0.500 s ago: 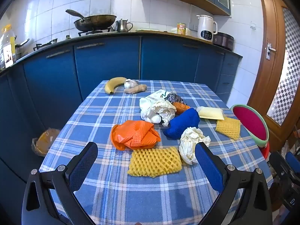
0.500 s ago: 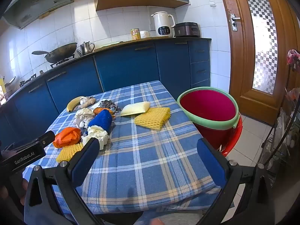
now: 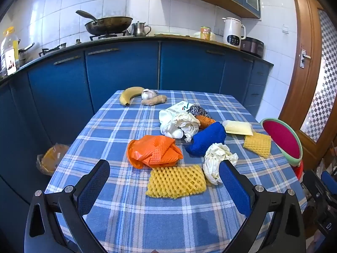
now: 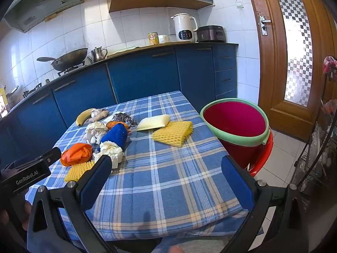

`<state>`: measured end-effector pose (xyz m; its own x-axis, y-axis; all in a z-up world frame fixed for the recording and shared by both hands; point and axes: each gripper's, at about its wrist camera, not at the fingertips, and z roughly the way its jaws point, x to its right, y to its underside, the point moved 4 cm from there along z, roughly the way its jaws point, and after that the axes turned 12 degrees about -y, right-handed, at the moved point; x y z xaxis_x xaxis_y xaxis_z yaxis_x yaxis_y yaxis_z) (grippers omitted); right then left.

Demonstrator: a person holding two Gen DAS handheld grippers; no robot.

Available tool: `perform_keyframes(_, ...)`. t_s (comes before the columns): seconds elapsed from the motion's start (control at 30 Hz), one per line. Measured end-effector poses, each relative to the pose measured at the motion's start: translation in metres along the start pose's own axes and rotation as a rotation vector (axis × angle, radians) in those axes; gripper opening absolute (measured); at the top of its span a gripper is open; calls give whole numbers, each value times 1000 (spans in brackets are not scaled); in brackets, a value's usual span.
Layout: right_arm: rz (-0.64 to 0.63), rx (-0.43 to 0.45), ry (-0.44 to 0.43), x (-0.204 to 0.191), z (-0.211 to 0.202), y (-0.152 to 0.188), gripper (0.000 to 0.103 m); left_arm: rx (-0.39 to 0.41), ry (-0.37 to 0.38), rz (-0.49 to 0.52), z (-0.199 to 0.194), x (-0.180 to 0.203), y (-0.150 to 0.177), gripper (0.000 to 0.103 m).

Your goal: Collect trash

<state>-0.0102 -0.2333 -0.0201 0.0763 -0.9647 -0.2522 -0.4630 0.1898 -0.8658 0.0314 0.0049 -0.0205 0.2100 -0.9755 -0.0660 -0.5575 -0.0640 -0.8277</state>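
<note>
Both grippers, left [image 3: 164, 181] and right [image 4: 166, 175], are spread wide and hold nothing above the table [image 4: 168, 181]. The trash lies in a loose group on the cloth: yellow net [image 3: 175, 181], orange net [image 3: 154, 150], paper ball [image 3: 218, 158]. The red bucket [image 4: 233, 124] stands just beside the table's right edge.

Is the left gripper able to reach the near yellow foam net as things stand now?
Probably yes. The left gripper is open, and the yellow foam net lies flat just ahead between its fingers, with nothing on top of it.

The right gripper [image 4: 166, 175] hangs wide open above the plaid tablecloth [image 4: 168, 181], holding nothing. A red bucket [image 4: 236, 124] stands beside the table's right edge.
</note>
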Motion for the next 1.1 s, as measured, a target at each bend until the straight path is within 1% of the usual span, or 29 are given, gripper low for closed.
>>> perform_keyframes(1.1, 2, 1, -1, -1, -1, 0, 102, 7, -9, -1, -2, 0, 0, 103)
